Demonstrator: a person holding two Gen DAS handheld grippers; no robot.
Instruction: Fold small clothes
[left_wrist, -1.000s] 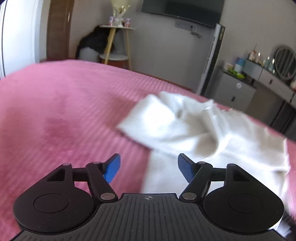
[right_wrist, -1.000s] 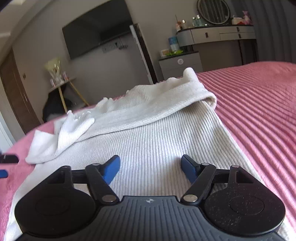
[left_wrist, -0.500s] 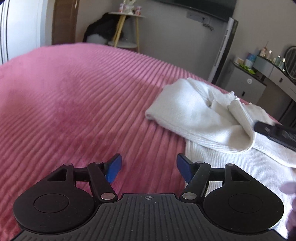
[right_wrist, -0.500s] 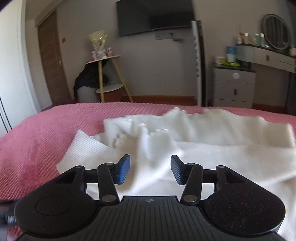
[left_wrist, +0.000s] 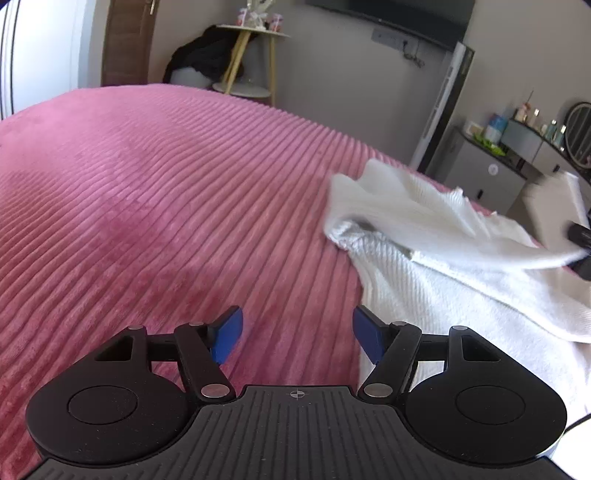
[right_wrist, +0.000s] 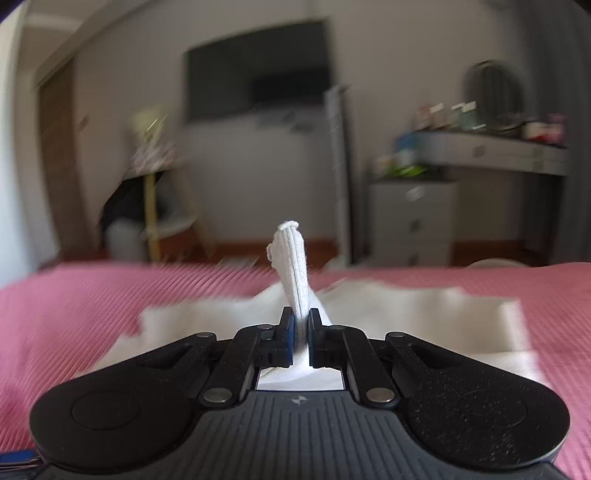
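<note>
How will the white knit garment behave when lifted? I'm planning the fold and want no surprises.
Probably floppy: the white knit garment sags and wrinkles away from the right gripper pinching its edge. Likely light, since one pinch raises a fold. The ribbed pink bedspread may drag it.

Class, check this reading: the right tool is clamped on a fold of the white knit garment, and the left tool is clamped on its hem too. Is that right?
Not quite. The right tool is clamped on the white knit garment, but the left wrist view shows the left tool open and holding nothing, over the pink bedspread.
</note>
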